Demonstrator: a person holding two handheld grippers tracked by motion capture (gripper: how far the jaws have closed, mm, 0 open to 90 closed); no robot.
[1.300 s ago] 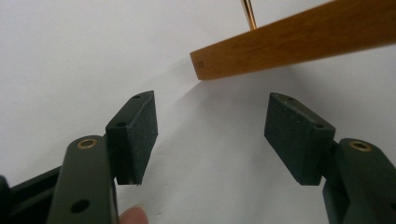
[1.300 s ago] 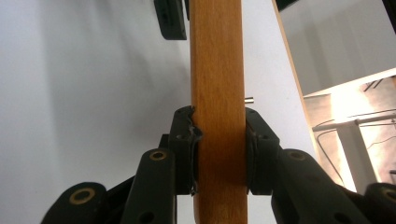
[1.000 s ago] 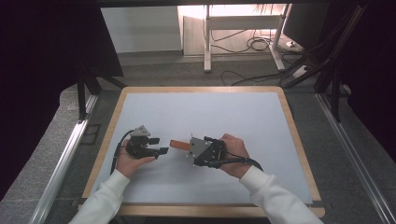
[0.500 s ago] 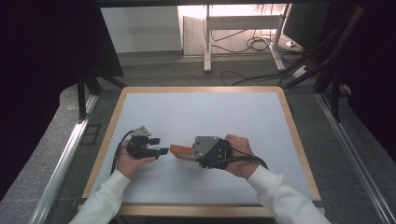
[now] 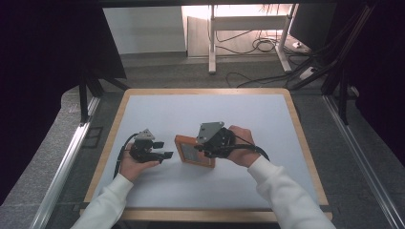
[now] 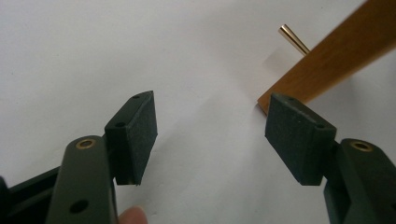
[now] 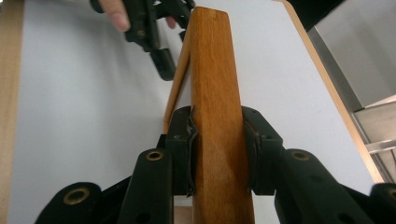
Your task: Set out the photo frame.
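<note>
A wooden picture frame (image 5: 190, 149) with a grey panel stands tilted on the white table top, its face towards the high camera. My right gripper (image 5: 205, 151) is shut on its right side. In the right gripper view both pads press the frame's edge (image 7: 217, 93); the jaws have just been opening slightly, with the frame still between them. My left gripper (image 5: 165, 149) stands open just left of the frame, apart from it. In the left gripper view the gripper (image 6: 210, 135) has bare table between its pads, the frame's corner (image 6: 327, 60) lies beyond the right pad, and a thin brass rod (image 6: 293, 38) sticks out behind it.
The table (image 5: 305, 143) has a wooden rim around its white surface. Metal rails run along both sides on the grey floor. Desk legs and cables (image 5: 258, 45) lie beyond the far edge. The left gripper (image 7: 156, 37) and a fingertip sit past the frame in the right gripper view.
The right gripper has moved right and risen a little, tipping the frame from nearly edge-on to face-up in the high view. The left gripper has stayed put.
</note>
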